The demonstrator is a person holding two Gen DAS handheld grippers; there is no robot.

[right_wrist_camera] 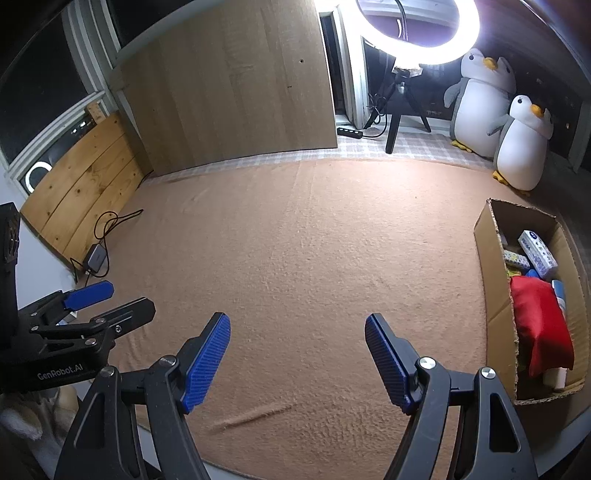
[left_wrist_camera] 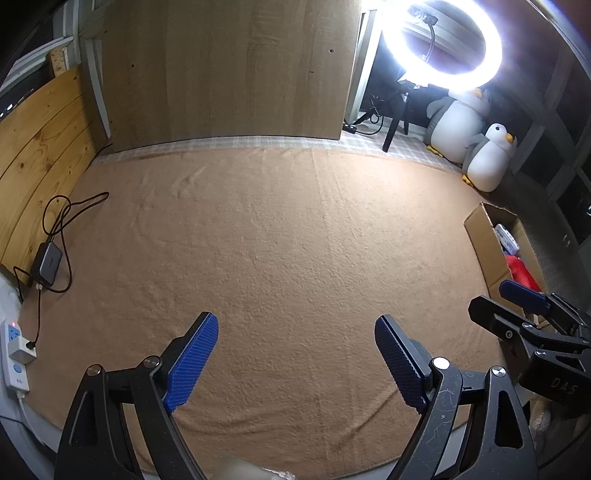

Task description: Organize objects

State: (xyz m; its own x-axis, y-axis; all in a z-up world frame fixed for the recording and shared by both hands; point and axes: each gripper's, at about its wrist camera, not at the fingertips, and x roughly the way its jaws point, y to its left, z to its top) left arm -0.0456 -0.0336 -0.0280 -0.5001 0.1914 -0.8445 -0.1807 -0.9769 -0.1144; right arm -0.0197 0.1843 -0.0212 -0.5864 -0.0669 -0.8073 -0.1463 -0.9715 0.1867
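A cardboard box [right_wrist_camera: 495,295] lies at the right edge of the tan blanket [right_wrist_camera: 295,240]. It holds a red pouch [right_wrist_camera: 541,321], a white and blue packet [right_wrist_camera: 537,253] and several smaller items. The same box [left_wrist_camera: 487,243] shows in the left wrist view. My left gripper [left_wrist_camera: 295,332] hangs open over bare blanket [left_wrist_camera: 277,240], nothing between its blue pads. My right gripper [right_wrist_camera: 297,330] is open too, over bare blanket left of the box. Each gripper appears at the edge of the other's view: the right gripper [left_wrist_camera: 495,299], the left gripper [right_wrist_camera: 125,299].
A lit ring light [right_wrist_camera: 417,33] on a tripod stands at the back. Two plush penguins [right_wrist_camera: 517,147] sit beside it. A wooden board [right_wrist_camera: 229,85] leans behind the blanket. On the left lie a charger with cables [left_wrist_camera: 48,264] and a power strip [left_wrist_camera: 14,354].
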